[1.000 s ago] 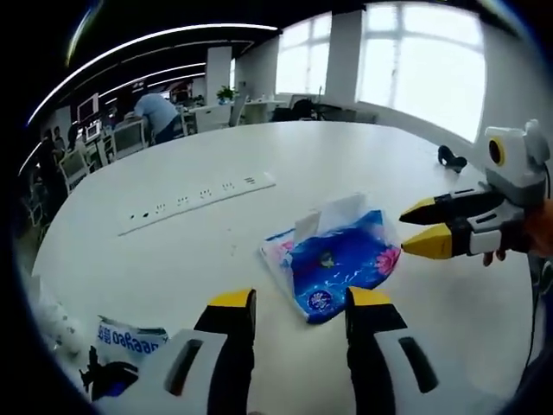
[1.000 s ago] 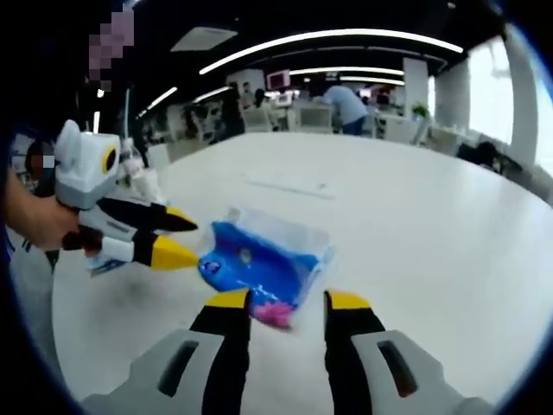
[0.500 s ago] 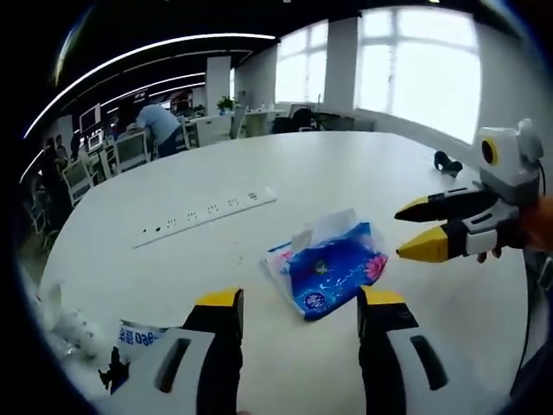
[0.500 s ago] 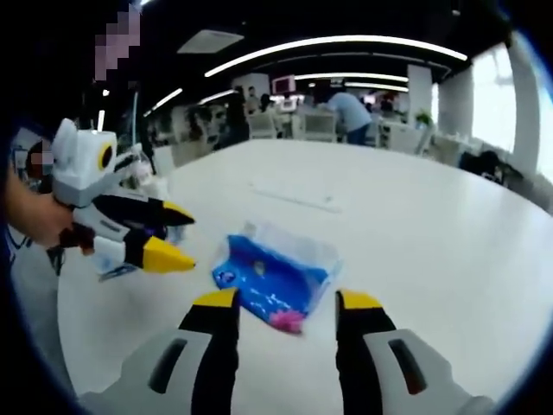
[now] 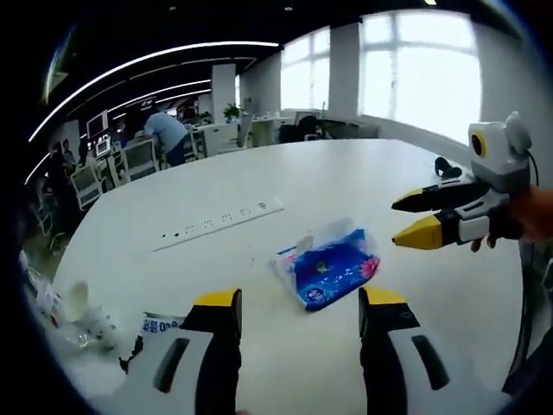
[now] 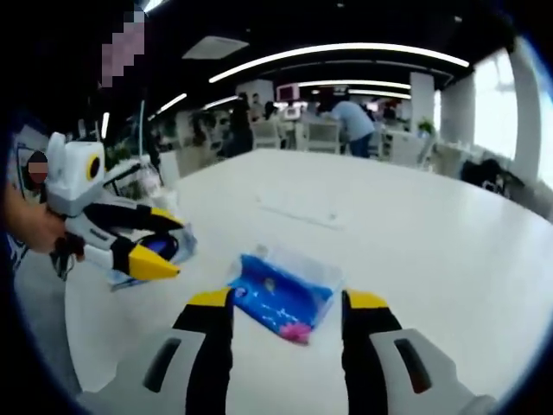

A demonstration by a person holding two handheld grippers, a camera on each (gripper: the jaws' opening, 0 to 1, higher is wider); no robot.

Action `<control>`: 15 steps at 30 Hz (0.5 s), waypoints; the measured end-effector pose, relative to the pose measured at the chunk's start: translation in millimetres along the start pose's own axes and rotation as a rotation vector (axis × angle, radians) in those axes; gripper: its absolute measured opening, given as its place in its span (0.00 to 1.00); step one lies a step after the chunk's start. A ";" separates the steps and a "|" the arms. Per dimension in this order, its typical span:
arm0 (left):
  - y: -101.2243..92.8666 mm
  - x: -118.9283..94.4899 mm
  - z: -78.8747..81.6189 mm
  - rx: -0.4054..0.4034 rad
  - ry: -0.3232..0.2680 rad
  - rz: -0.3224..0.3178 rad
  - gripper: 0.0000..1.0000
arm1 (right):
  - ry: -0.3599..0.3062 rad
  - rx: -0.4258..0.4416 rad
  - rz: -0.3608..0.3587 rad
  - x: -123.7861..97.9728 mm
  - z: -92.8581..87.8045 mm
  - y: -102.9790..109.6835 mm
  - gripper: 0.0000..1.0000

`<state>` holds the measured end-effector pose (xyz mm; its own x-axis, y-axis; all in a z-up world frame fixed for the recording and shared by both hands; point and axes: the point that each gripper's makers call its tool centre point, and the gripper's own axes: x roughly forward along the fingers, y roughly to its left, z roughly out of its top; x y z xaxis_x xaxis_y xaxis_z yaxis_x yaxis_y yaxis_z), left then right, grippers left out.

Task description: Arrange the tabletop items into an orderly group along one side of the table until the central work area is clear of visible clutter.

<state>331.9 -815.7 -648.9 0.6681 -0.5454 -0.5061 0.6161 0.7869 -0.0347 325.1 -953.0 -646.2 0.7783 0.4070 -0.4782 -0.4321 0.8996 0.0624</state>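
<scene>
A blue tissue pack point(image 5: 327, 269) point(image 6: 282, 291) with a white tissue sticking out lies on the white table point(image 5: 346, 173) point(image 6: 415, 233). My left gripper point(image 5: 299, 299) hovers open just short of it and shows from the left in the right gripper view point(image 6: 166, 245). My right gripper point(image 6: 289, 300) is open too, above the pack's near side, and enters the left gripper view from the right point(image 5: 410, 220). Neither holds anything. A small blue-and-white packet point(image 5: 162, 329) point(image 6: 164, 252) lies near the left gripper.
A long white power strip point(image 5: 220, 225) point(image 6: 298, 212) lies beyond the pack. Crumpled clear plastic point(image 5: 73, 316) sits at the table's left edge. A small dark object point(image 5: 443, 166) rests far right. Chairs, desks and a person point(image 5: 168, 134) stand beyond the table.
Both cameras have pulled back and up from the tissue pack, so it looks smaller. Both grippers stay open and the pack has not moved.
</scene>
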 end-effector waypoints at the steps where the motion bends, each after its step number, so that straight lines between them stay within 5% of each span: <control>1: -0.9 -1.9 1.1 -0.008 -0.007 0.001 0.54 | -0.004 0.000 -0.001 -2.0 1.6 0.2 0.47; 15: -2.7 -39.0 8.5 0.015 -0.049 0.019 0.54 | -0.033 -0.019 0.016 -11.1 19.1 22.0 0.47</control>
<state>307.7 -799.0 -621.8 0.6989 -0.5445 -0.4637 0.6093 0.7929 -0.0127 315.7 -934.7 -622.8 0.7858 0.4268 -0.4477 -0.4529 0.8900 0.0534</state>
